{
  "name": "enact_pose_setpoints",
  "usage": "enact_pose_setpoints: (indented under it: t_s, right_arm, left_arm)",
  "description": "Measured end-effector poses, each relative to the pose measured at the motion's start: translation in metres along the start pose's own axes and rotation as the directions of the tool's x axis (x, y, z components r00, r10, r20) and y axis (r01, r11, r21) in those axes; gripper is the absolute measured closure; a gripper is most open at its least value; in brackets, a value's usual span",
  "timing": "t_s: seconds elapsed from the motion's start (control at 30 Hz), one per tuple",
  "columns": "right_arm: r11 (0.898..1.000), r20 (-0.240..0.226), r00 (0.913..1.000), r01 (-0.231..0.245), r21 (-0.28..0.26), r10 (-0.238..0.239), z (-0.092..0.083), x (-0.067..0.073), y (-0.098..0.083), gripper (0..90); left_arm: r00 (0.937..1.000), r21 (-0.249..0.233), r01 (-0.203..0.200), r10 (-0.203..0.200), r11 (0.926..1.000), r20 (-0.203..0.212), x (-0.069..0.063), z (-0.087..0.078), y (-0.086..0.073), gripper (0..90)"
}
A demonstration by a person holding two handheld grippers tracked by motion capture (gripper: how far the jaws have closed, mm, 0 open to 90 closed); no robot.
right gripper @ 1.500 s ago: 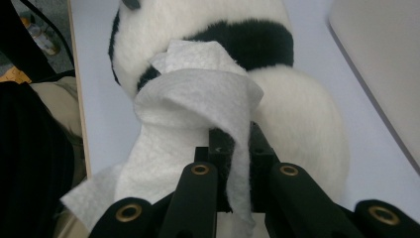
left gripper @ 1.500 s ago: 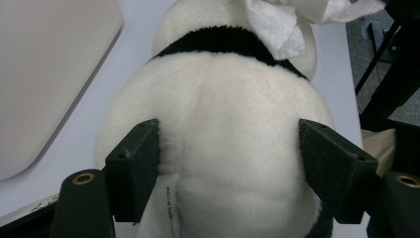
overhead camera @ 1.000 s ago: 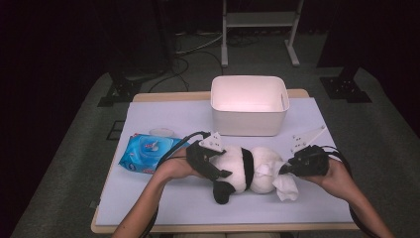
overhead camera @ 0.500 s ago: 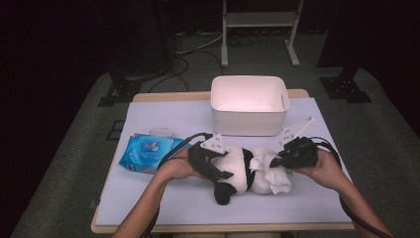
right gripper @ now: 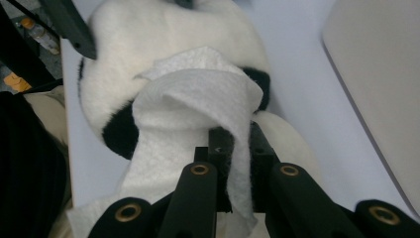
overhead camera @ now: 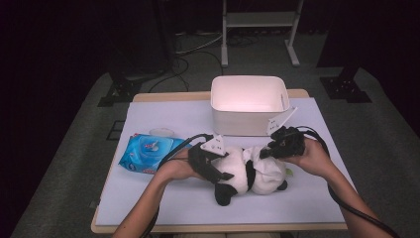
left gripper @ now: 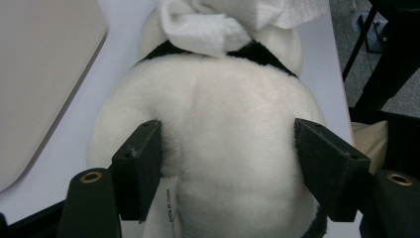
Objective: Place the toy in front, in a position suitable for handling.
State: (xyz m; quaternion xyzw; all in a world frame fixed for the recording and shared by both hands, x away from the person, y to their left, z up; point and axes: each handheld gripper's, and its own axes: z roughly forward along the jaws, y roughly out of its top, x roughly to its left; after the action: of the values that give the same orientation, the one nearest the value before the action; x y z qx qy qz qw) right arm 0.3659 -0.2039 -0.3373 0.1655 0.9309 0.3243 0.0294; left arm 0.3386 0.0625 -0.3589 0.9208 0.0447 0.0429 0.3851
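A black-and-white panda plush [overhead camera: 245, 171] lies on its side on the white table mat [overhead camera: 163, 198]. My left gripper [overhead camera: 221, 171] is shut on the plush from the left. In the left gripper view its pads [left gripper: 139, 166] press into the white fur of the panda plush [left gripper: 228, 129] on both sides. My right gripper [overhead camera: 266, 152] hovers over the plush's right part, shut on a white wipe [right gripper: 198, 99]. In the right gripper view the wipe drapes over the closed right gripper [right gripper: 234, 148] and lies against the panda plush [right gripper: 163, 29].
A white bin [overhead camera: 249, 121] stands just behind the plush. A blue pack of wipes [overhead camera: 148, 152] lies to the left of my left hand, with a small white lid [overhead camera: 161, 132] behind it. The table's front edge is close below the plush.
My right gripper has moved left and slightly up with the wipe, from the plush's right end onto its body. The left gripper and the plush have stayed put.
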Motion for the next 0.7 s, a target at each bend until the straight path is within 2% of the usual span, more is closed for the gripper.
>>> enact_pose_setpoints:
  t_s: [0.17, 0.3, 0.43, 0.6, 0.67, 0.7]
  right_arm:
    - [1.000, -0.007, 0.9998, -0.021, -0.010, 0.021, -0.001, -0.001, -0.010, 84.8]
    - [1.000, -0.006, 0.9999, -0.009, -0.007, 0.009, -0.003, 0.008, -0.015, 85.0]
    - [1.000, -0.003, 1.0000, 0.005, -0.012, -0.005, -0.005, 0.020, -0.023, 85.0]
    - [1.000, -0.004, 0.9999, 0.011, -0.020, -0.011, -0.008, 0.030, -0.031, 85.0]
    - [1.000, -0.008, 0.9999, 0.012, -0.028, -0.012, -0.008, 0.034, -0.035, 85.1]
    - [0.999, -0.011, 0.9999, 0.011, -0.031, -0.011, -0.009, 0.036, -0.037, 85.1]
  left_arm:
    - [0.9994, -0.013, 0.031, -0.031, 0.9994, 0.017, 0.003, -0.003, 0.001, 26.1]
    - [0.9974, -0.035, 0.061, -0.060, 0.9975, 0.039, 0.004, -0.008, 0.006, 19.7]
    - [0.9969, -0.039, 0.066, -0.064, 0.9971, 0.046, 0.002, -0.009, 0.011, 18.0]
    - [0.9979, -0.034, 0.061, -0.060, 0.9976, 0.026, 0.001, -0.010, 0.018, 16.9]
    - [0.9985, -0.007, 0.055, -0.055, 0.9985, -0.007, 0.000, -0.009, 0.020, 16.9]
    - [0.9985, 0.000, 0.054, -0.054, 0.9986, -0.007, -0.001, -0.008, 0.020, 16.9]
